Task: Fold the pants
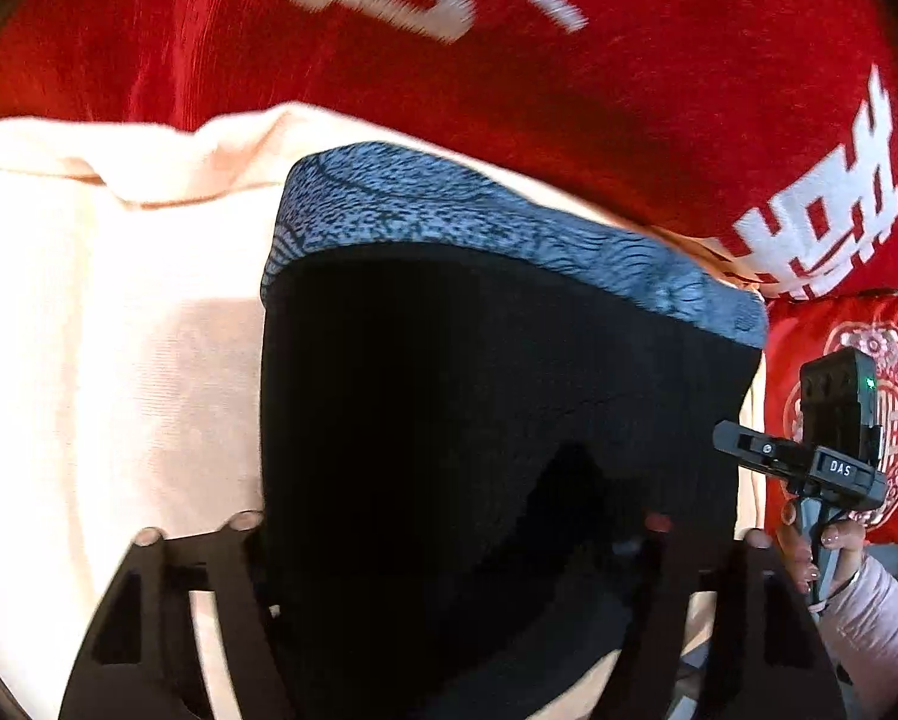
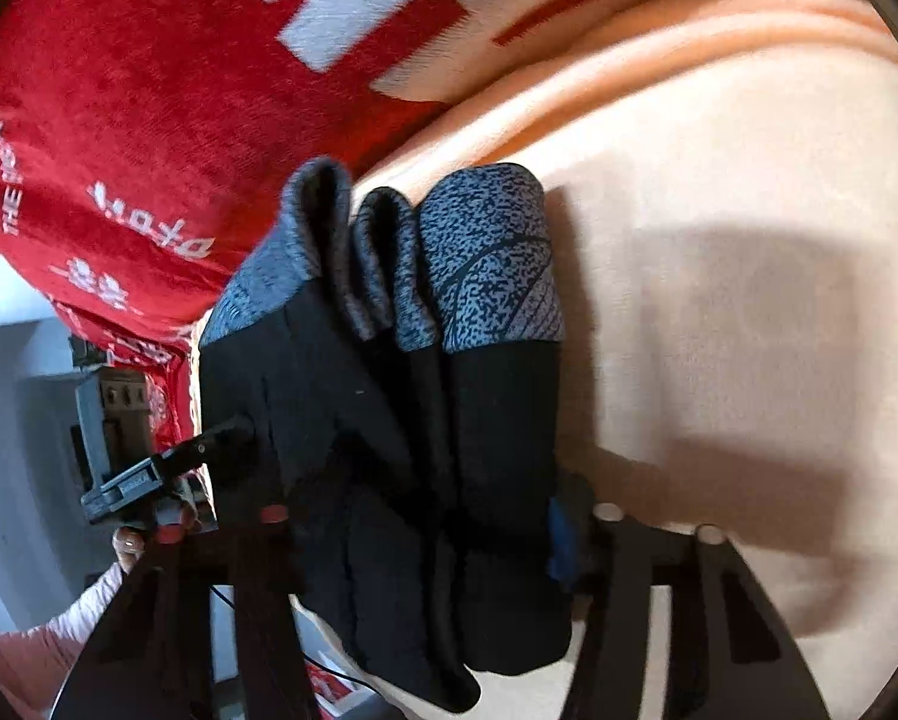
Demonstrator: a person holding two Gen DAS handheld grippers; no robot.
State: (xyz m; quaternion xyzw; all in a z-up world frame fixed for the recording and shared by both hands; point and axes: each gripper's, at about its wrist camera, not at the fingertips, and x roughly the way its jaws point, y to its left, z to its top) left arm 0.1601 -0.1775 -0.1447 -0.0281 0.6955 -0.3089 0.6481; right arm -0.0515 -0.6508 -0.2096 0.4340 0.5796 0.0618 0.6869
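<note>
The black pants (image 1: 497, 420) with a speckled grey-blue waistband (image 1: 449, 210) lie folded on a peach sheet (image 1: 119, 330). My left gripper (image 1: 449, 531) has the dark cloth filling the gap between its fingers (image 1: 209, 540), and both fingers touch the cloth's edges. In the right wrist view the pants (image 2: 497, 420) are bunched into upright folds, squeezed between the fingers (image 2: 611, 516) of my right gripper (image 2: 437, 516). The right gripper's body (image 1: 809, 456) shows at the pants' right edge, and the left gripper's body (image 2: 149, 474) shows at their left edge.
A red blanket (image 1: 509, 60) with white lettering lies just beyond the sheet. A red patterned cushion (image 1: 839, 360) sits to the right. A person's hand (image 1: 833, 546) in a pink sleeve (image 1: 875, 618) holds the right gripper. Bare peach sheet (image 2: 749, 240) spreads to the right.
</note>
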